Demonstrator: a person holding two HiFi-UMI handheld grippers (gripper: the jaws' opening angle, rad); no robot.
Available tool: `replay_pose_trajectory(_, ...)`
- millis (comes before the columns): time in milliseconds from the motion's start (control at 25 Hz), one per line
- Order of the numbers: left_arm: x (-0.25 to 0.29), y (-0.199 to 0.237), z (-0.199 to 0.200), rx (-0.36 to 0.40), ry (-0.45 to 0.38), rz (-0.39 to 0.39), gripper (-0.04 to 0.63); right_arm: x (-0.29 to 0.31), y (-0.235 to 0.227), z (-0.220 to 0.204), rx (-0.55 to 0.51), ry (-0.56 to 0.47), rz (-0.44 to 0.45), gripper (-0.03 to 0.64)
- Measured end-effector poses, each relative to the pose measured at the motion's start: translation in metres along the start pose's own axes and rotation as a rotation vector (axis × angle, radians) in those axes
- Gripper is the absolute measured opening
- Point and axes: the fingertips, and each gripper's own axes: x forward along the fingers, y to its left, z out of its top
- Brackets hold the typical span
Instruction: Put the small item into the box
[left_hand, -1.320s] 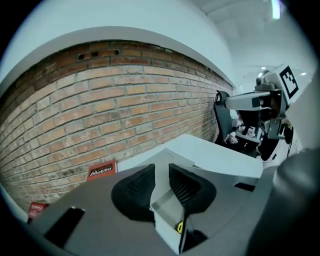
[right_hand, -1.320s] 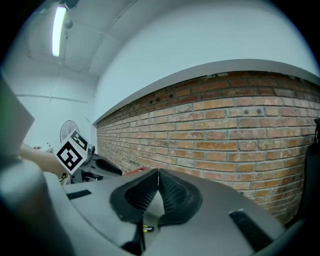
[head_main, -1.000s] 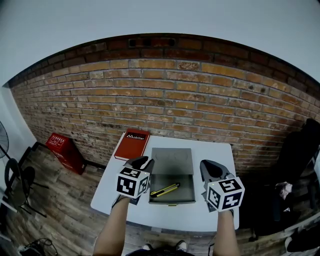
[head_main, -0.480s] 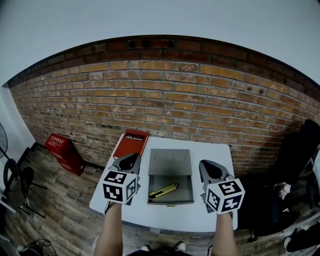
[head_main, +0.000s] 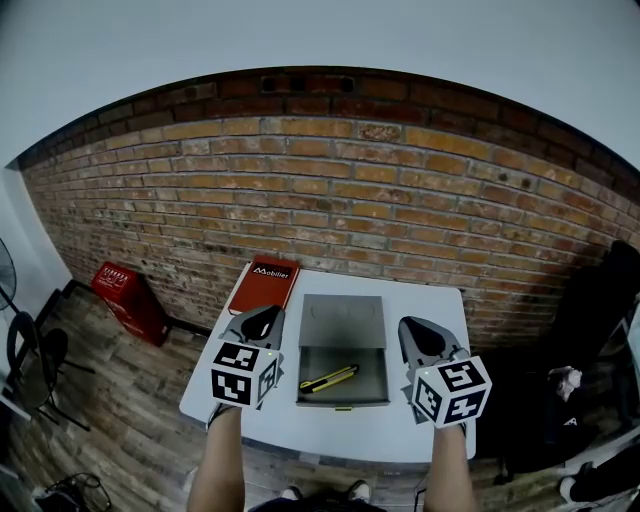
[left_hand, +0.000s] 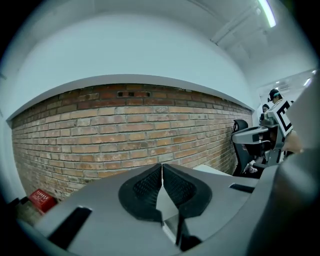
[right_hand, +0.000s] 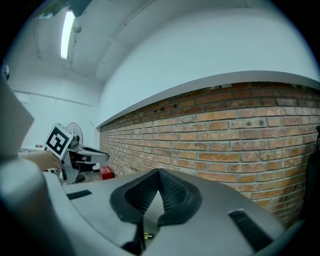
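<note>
On the white table, at ten o'clock, a flat red book with white lettering is lying clear of the work. Below it, at eight o'clock, the left gripper is hovering, its jaws closing fully onto each other with pads meeting and nothing between them. At the centre, the shallow grey box is sitting open, its lid folded back toward twelve o'clock. The small item, a yellow-and-black utility knife, is lying slanted inside it. At four o'clock the right gripper is hanging clenched and empty as well. The likely risk is a gripper swinging inward, clipping the box's side wall and shoving it toward the near edge at six o'clock.
</note>
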Motion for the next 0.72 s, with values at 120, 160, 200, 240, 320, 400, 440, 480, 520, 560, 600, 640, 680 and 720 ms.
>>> replay_pose_trajectory(120,0.0001,-0.0006,-0.0011,-0.012,0.001,-0.005,0.029,-0.0010,-0.0012,0.0019,0.001,-0.004,-0.007,0.018)
replay_pose_trajectory(160,0.0006,-0.0004,-0.0010,-0.012,0.002,-0.005,0.029,-0.0010,-0.0015,0.0022,0.003,-0.004,-0.007,0.018)
replay_pose_trajectory(200,0.0012,-0.0003,-0.0010,-0.011,0.004,-0.004,0.029,-0.0008,-0.0017,0.0024,0.006,-0.004,-0.009,0.018)
replay_pose_trajectory(240,0.0016,-0.0003,-0.0008,-0.010,0.006,-0.005,0.029,-0.0006,-0.0018,0.0024,0.007,-0.004,-0.010,0.018)
replay_pose_trajectory(320,0.0021,-0.0002,-0.0007,-0.013,0.006,-0.007,0.029,-0.0003,-0.0015,0.0026,0.008,-0.004,-0.012,0.018)
replay_pose_trajectory(400,0.0025,0.0008,-0.0011,-0.013,0.008,-0.005,0.029,-0.0005,-0.0015,0.0026,0.006,-0.003,-0.014,0.018)
replay_pose_trajectory(440,0.0027,0.0017,-0.0011,-0.012,0.009,-0.001,0.029,-0.0007,-0.0021,0.0023,0.004,-0.002,-0.016,0.018)
replay_pose_trajectory(480,0.0028,0.0025,-0.0006,-0.012,0.008,0.002,0.029,-0.0009,-0.0029,0.0018,0.003,-0.001,-0.018,0.018)
replay_pose_trajectory(520,0.0029,0.0032,-0.0001,-0.012,0.007,0.005,0.029,-0.0012,-0.0037,0.0015,0.003,0.000,-0.020,0.018)
replay_pose_trajectory(560,0.0030,0.0035,0.0004,-0.012,0.006,0.006,0.029,-0.0015,-0.0045,0.0013,0.005,0.000,-0.022,0.018)
replay_pose_trajectory(600,0.0031,0.0037,0.0005,-0.012,0.006,0.007,0.029,-0.0017,-0.0050,0.0013,0.007,-0.001,-0.023,0.019)
replay_pose_trajectory(640,0.0032,0.0040,0.0004,-0.012,0.007,0.007,0.029,-0.0019,-0.0053,0.0016,0.009,-0.003,-0.024,0.019)
replay_pose_trajectory(680,0.0033,0.0043,0.0001,-0.011,0.007,0.008,0.029,-0.0021,-0.0055,0.0019,0.011,-0.004,-0.024,0.018)
replay_pose_trajectory(720,0.0032,0.0046,-0.0002,-0.011,0.008,0.008,0.029,-0.0022,-0.0056,0.0022,0.013,-0.006,-0.024,0.018)
